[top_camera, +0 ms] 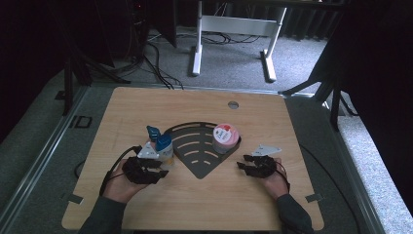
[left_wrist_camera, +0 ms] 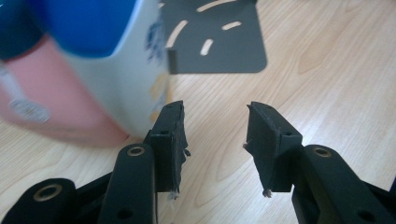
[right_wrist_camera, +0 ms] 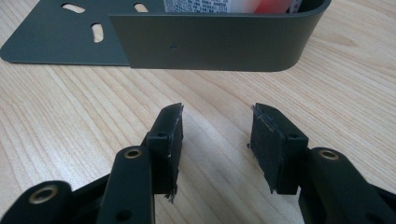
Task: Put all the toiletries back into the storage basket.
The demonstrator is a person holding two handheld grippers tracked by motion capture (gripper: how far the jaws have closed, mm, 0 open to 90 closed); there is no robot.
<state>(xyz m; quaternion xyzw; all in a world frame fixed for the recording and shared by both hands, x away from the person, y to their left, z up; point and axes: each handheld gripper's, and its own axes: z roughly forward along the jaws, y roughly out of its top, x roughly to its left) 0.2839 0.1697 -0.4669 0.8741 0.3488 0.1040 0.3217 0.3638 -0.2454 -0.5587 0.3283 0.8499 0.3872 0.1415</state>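
Note:
A dark, slotted, fan-shaped tray (top_camera: 195, 163) lies mid-table. A pink tub with a white lid (top_camera: 225, 137) stands in its right corner. At the tray's left edge stands a white bottle with a blue cap (top_camera: 163, 146), and a second blue-topped container (top_camera: 153, 131) is just behind it. My left gripper (top_camera: 159, 169) is open beside the bottle. In the left gripper view the bottle (left_wrist_camera: 121, 79) stands outside my left gripper's (left_wrist_camera: 215, 109) left jaw, with nothing between the jaws. My right gripper (top_camera: 245, 163) is open and empty right of the tray. My right gripper (right_wrist_camera: 217, 109) faces the tray wall (right_wrist_camera: 210, 42).
Bare wood lies in front of both grippers. A round cable hole (top_camera: 233, 104) sits near the table's far edge. Beyond the table are a white desk frame (top_camera: 234, 29) and floor cables. In the left gripper view a blurred pink container (left_wrist_camera: 42, 102) stands behind the bottle.

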